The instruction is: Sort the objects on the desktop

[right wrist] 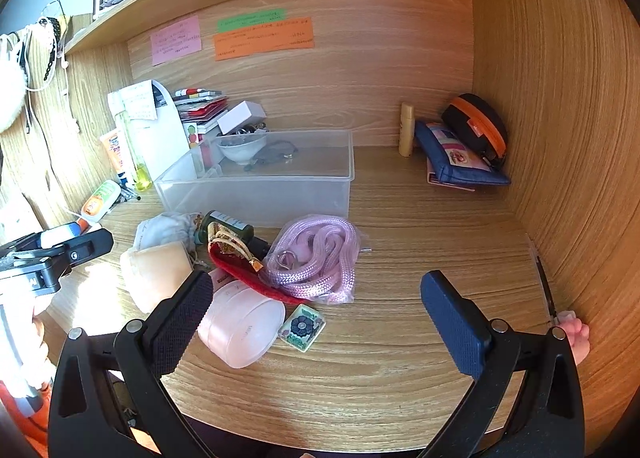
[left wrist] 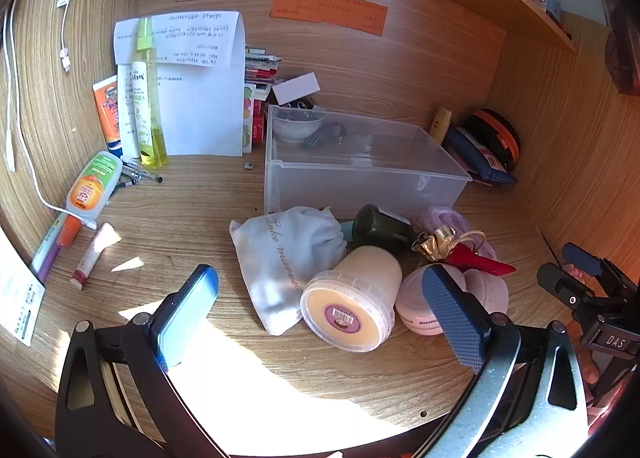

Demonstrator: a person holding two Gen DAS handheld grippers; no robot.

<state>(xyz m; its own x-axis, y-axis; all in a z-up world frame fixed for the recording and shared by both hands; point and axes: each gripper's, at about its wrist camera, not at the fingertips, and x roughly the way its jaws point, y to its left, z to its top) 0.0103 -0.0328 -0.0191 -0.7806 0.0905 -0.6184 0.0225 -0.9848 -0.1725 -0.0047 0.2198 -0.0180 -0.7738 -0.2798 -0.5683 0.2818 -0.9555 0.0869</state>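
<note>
Both grippers hovering, jaws apart
Left gripper (left wrist: 320, 306) and right gripper (right wrist: 316, 306) are gaping wide, gripping nothing

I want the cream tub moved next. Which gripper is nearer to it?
Left. The left gripper is open with the cream tub lying right between its jaws. The right gripper is open too, with a pink jar between it and the tub.
</note>
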